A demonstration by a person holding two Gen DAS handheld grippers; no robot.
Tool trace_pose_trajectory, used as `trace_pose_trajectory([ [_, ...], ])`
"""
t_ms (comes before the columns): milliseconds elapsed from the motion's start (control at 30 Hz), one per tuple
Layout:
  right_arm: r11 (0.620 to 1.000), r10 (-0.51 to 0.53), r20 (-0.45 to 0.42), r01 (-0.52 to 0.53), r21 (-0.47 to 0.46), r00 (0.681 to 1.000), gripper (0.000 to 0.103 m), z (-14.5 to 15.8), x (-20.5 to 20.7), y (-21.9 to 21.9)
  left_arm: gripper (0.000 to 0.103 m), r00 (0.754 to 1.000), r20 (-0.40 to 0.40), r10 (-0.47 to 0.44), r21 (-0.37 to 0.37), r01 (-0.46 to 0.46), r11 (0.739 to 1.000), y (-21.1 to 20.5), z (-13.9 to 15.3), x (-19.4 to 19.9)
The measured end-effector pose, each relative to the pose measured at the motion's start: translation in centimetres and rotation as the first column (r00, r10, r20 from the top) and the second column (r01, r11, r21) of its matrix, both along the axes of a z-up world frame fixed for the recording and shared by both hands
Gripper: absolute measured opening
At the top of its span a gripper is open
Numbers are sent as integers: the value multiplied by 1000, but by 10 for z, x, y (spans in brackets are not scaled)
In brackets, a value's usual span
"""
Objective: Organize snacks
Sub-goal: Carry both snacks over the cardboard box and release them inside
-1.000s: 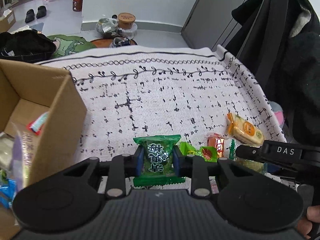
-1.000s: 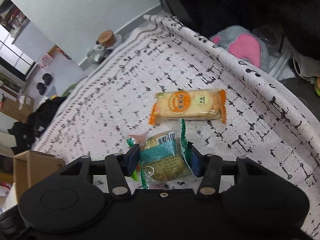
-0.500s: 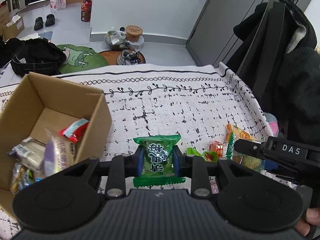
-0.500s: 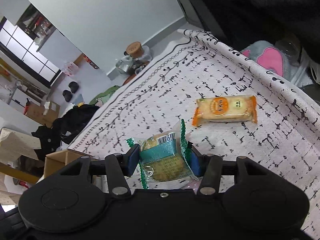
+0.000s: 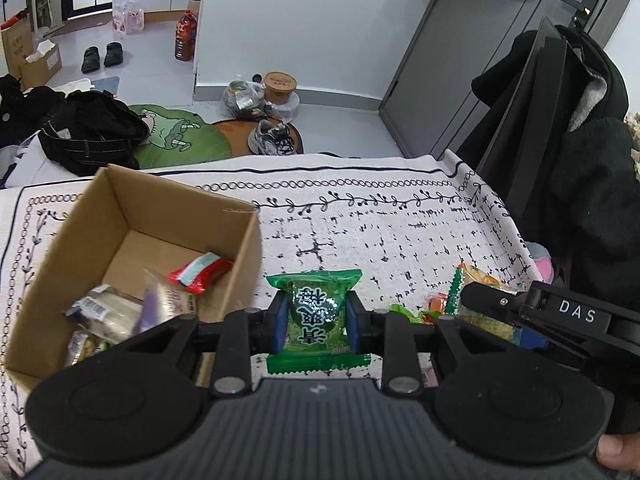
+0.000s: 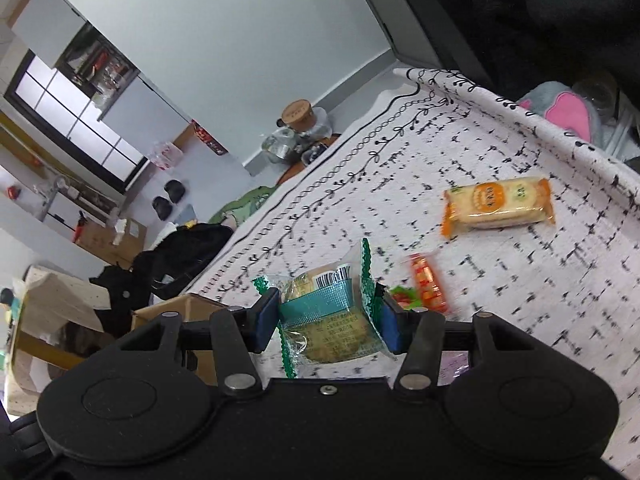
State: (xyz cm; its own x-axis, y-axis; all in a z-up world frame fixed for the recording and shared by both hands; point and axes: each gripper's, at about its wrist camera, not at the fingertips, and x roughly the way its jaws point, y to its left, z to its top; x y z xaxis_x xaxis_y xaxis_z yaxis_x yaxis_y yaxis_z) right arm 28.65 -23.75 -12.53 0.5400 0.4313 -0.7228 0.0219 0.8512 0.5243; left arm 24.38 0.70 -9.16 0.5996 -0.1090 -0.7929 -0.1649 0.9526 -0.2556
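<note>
Left wrist view: a white patterned cloth (image 5: 360, 232) covers the surface, with an open cardboard box (image 5: 132, 248) at its left holding several wrapped snacks, among them a red-and-white packet (image 5: 200, 274). Just right of the box wall, the left gripper (image 5: 316, 322) has its jaws pinched on a green snack packet (image 5: 318, 316), held above the cloth. At near right the right gripper's black body (image 5: 560, 316) crosses the frame and hides part of the loose snacks behind it. A dark coat (image 5: 580, 168) hangs at far right.

In the right wrist view, the right gripper (image 6: 328, 320) has its jaws clamped on a teal-wrapped biscuit packet (image 6: 330, 320). On the cloth beyond lie an orange cracker pack (image 6: 498, 206), far right, and a small red packet (image 6: 426, 288), nearer.
</note>
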Motion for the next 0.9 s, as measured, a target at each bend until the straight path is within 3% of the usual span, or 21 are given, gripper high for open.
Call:
trace_pose_trajectory([
  [467,997,37,61,-41,62,997,50,17,-19,44,28,998,43,52,20,-52,998,42,23,-23],
  [900,990,111,38,-114,86,993,50,11,-27,98,28,992,48,116,18,-117,993,89,24,-34],
])
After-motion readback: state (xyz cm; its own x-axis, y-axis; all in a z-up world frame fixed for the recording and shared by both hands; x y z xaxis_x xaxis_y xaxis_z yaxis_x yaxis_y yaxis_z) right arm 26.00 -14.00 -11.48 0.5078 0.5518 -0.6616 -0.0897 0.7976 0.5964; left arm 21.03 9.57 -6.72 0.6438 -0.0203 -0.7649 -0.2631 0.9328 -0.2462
